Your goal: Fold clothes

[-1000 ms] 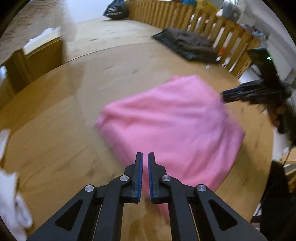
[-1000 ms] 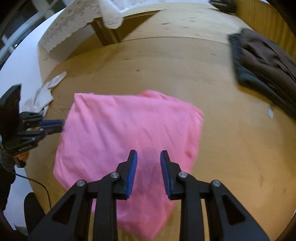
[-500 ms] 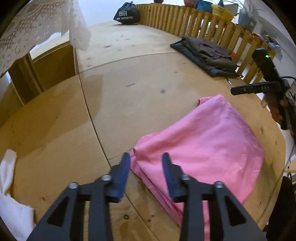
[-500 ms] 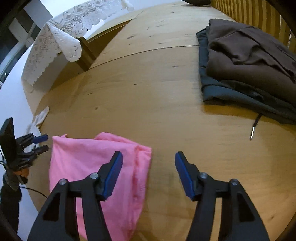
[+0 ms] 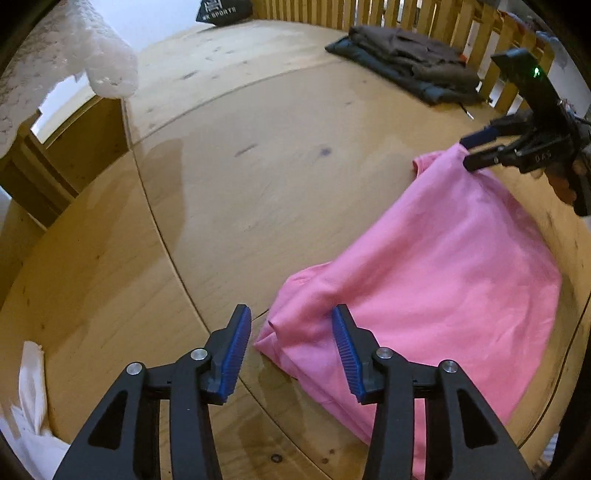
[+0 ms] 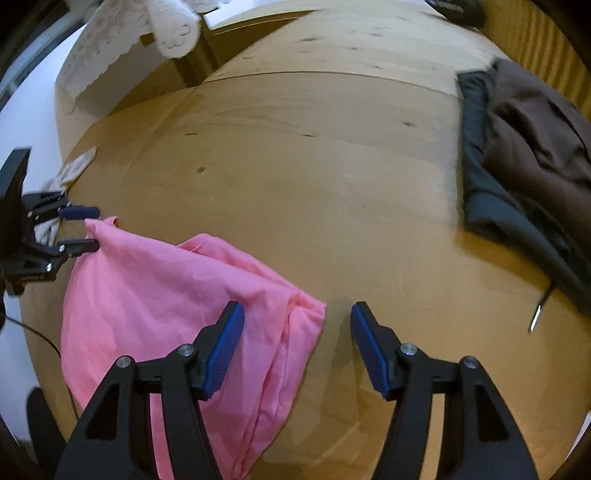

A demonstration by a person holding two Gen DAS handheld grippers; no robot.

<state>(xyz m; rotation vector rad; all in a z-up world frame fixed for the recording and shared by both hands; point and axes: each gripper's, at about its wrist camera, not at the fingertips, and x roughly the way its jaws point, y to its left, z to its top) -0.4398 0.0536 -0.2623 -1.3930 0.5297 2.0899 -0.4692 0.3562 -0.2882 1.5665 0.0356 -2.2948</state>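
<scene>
On the wooden table (image 5: 280,177) lies a folded pink garment (image 5: 443,280), flat near the table's near edge, with one gripper at each of its two far corners.

From the left wrist view, the left gripper (image 5: 291,343) points steeply down at the garment's left corner; its jaws are opening, the corner sits in the gap between the blue pads (image 5: 236,347), and neither pad presses on the cloth. Off to the right, the right gripper (image 5: 476,151) hovers at the garment's other corner, jaws apart, with part of a hand (image 5: 565,181) behind it.

From the right wrist view, the right gripper (image 6: 297,343) is spread wide over the pink garment (image 6: 177,295); the cloth's folded corner lies between its fingers but is not clamped (the right-side pad (image 6: 369,350) stands over bare wood). Across the garment, the left gripper (image 6: 79,229) shows its two fingertips parted beside the far corner.

Farther back on the table (image 6: 314,166), well apart from the pink piece, sits a stack of dark clothes (image 6: 528,162): a brown garment on top of a dark grey one, a drawstring trailing from it. A white cloth (image 5: 29,406) lies at the table's left edge. Beyond, a lace cloth (image 5: 74,55) hangs over other furniture, a slatted wooden fence (image 5: 424,18) runs behind the dark stack, and a black bag (image 5: 221,9) sits on the floor; what it holds cannot be seen
</scene>
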